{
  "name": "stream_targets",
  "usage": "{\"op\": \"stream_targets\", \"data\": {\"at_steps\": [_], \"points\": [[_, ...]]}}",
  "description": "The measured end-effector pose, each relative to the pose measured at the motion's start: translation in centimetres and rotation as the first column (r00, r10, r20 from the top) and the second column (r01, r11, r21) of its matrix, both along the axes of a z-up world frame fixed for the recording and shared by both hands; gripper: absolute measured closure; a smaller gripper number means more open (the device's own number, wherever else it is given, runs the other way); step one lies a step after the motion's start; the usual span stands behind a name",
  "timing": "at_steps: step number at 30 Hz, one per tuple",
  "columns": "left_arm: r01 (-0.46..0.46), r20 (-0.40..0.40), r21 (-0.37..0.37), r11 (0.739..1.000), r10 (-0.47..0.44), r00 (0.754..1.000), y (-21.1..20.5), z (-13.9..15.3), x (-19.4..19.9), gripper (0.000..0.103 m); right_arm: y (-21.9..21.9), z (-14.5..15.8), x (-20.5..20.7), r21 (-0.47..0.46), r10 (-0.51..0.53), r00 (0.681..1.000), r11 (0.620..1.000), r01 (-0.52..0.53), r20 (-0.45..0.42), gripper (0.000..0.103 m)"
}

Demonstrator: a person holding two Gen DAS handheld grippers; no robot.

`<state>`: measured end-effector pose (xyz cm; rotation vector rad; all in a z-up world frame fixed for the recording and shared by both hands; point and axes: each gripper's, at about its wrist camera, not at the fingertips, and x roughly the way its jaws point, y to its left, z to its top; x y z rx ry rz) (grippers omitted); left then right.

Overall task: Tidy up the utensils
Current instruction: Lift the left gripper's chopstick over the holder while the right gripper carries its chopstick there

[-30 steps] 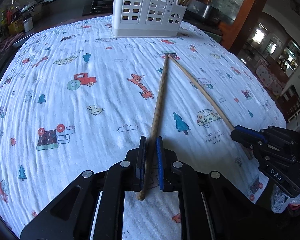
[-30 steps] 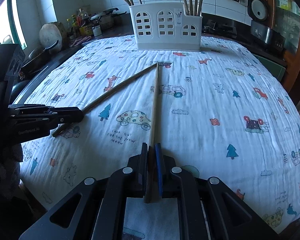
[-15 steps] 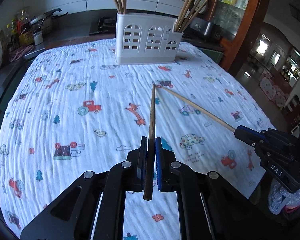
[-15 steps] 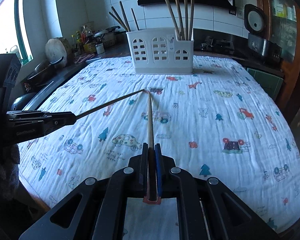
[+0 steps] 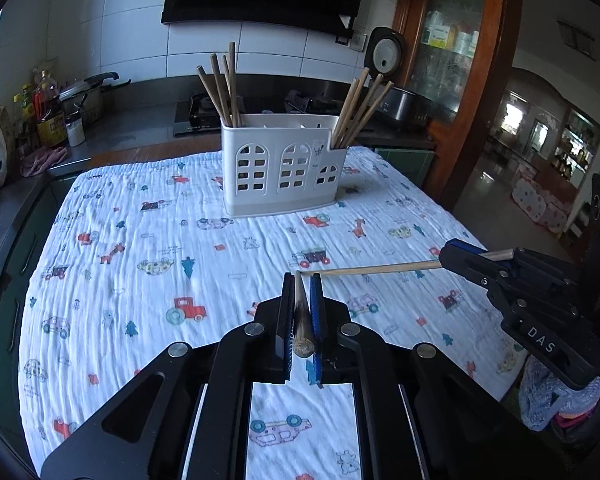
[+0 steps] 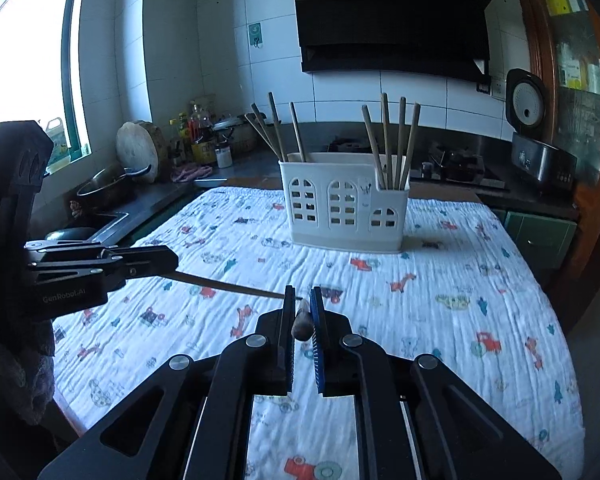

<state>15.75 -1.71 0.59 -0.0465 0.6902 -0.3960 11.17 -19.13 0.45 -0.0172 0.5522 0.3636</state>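
My left gripper is shut on a wooden chopstick, seen end-on between the blue pads and held above the printed tablecloth. My right gripper is shut on a second chopstick in the same way. Each gripper shows in the other's view: the right gripper with its pale stick, the left gripper with its dark stick. The two stick tips nearly meet. A white utensil holder stands at the table's far side with several chopsticks in both end compartments.
A dark counter runs along the left with bottles, a pot and a sink. A stove and a rice cooker lie behind the holder. A wooden cabinet stands right. The table's edges drop off left and right.
Both grippers have risen and tilted up, lifting the two chopsticks off the cloth. The sticks now appear end-on, and the holder sits lower in both views.
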Motion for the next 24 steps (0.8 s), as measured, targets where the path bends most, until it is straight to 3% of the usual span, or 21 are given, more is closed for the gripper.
{"op": "stream_targets", "data": {"at_steps": [5, 17, 24], "points": [[-0.005, 0.010, -0.026, 1.000, 0.005, 1.000, 0.8, 1.7, 2.1, 0.097, 0.2, 2.9, 2.5, -0.008, 0.024, 0.999, 1.000, -0.024, 0.031, 0.096], [0.013, 0.032, 0.012, 1.000, -0.014, 0.999, -0.3, 5.7, 6.9, 0.097, -0.1, 11.1, 7.8, -0.058, 0.082, 0.994, 0.995, -0.078, 0.065, 0.096], [0.006, 0.126, 0.020, 1.000, -0.009, 0.992, -1.5, 11.3, 9.5, 0.097, -0.1, 14.4, 10.0, -0.082, 0.096, 0.990, 0.993, -0.087, 0.103, 0.096]]}}
